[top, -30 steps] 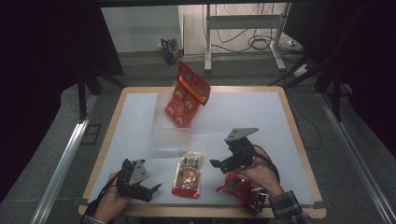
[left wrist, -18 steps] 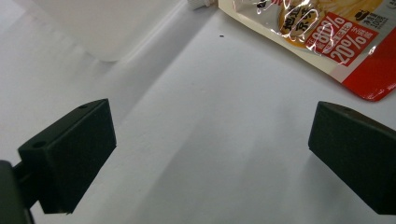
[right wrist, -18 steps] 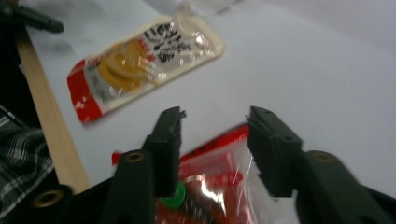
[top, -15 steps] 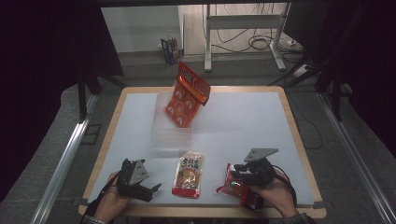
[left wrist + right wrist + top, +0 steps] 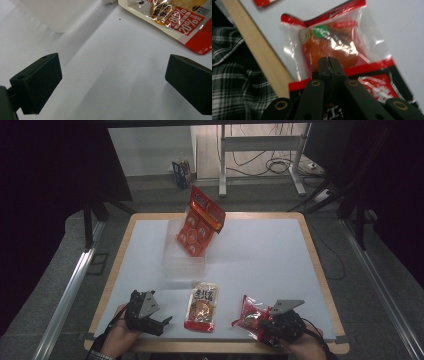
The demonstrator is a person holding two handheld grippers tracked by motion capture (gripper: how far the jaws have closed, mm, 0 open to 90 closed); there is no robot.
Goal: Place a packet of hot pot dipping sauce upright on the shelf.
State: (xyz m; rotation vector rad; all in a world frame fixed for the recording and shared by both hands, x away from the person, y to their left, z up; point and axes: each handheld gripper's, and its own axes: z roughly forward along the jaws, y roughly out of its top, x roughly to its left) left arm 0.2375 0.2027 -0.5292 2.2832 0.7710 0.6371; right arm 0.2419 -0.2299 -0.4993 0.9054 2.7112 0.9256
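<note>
Right hand-held gripper [image 5: 329,61] jaws just closed, pinched together on the red-edged clear snack packet [image 5: 332,45] at the near right tabletop [image 5: 260,250] edge – left hand-held gripper [image 5: 112,82] spread wide over bare white surface, noodle pouch [image 5: 202,305] between the two

The right gripper [image 5: 262,324] sits at the near right of the table [image 5: 260,250], its jaws just closed and pinching the edge of a clear red snack bag [image 5: 250,312]; the bag's free part lies ahead and to its left. Just beyond the bag, farther left, a flat noodle packet [image 5: 202,306] lies between the two grippers. The left gripper [image 5: 162,324] rests near the near left edge, jaws apart, pointing toward the packet with nothing between them. Far ahead of both, a red pack [image 5: 198,227] leans tilted in a clear plastic container [image 5: 183,262].
</note>
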